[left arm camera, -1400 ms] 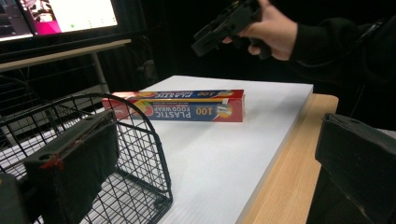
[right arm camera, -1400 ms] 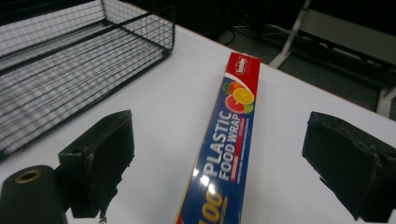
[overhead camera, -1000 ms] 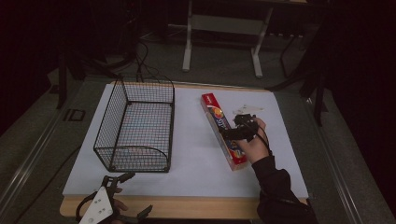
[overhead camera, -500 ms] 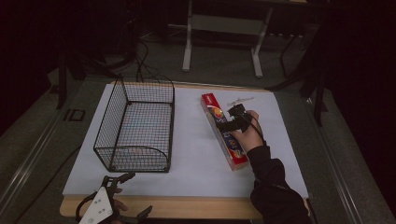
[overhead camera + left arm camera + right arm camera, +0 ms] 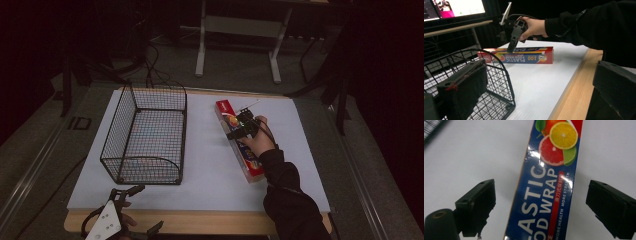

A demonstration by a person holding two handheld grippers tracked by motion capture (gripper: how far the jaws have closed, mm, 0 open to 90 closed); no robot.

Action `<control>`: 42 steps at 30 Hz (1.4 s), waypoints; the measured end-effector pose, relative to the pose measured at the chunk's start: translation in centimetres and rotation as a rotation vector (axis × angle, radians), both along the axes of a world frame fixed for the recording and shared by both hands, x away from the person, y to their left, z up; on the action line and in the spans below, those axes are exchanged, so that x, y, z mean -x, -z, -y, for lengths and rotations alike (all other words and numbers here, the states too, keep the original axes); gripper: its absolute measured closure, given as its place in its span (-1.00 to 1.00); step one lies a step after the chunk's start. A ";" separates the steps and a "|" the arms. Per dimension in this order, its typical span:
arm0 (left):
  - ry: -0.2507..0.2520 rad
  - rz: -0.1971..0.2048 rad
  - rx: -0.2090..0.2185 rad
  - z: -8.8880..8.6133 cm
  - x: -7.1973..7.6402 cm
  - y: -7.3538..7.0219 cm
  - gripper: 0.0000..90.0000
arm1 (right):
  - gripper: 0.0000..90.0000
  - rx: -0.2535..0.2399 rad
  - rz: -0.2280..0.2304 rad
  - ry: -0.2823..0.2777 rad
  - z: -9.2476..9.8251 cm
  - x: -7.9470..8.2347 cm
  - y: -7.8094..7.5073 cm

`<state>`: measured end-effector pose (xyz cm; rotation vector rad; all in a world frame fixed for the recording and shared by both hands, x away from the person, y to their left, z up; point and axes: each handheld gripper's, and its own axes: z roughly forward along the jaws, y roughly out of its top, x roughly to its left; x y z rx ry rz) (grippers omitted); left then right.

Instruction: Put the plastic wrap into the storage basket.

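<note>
Right tool (image 5: 239, 126) hangs over the far half of the plastic wrap box (image 5: 248, 157), jaws spread wide w/ the box betw. them, one jaw on each side, neither touching it in the right gripper view. Box (image 5: 546, 190) lies flat on the white sheet (image 5: 210, 165) covering the tabletop, right of the wire basket (image 5: 145, 137) and apart from it, long side running front to back. Left tool (image 5: 116, 212) sits low at the near edge of the tabletop, just in front of the basket's near end, jaws apart, holding nothing. From the left gripper view, the right hand (image 5: 534, 26) tilts its tool down onto the box.
</note>
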<state>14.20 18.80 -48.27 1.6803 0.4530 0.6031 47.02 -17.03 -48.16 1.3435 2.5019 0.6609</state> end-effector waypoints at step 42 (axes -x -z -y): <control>0.001 0.003 -0.014 0.1 0.0 0.1 -1.00 | -0.12 0.184 -0.246 0.134 -2.6 -1.6 0.9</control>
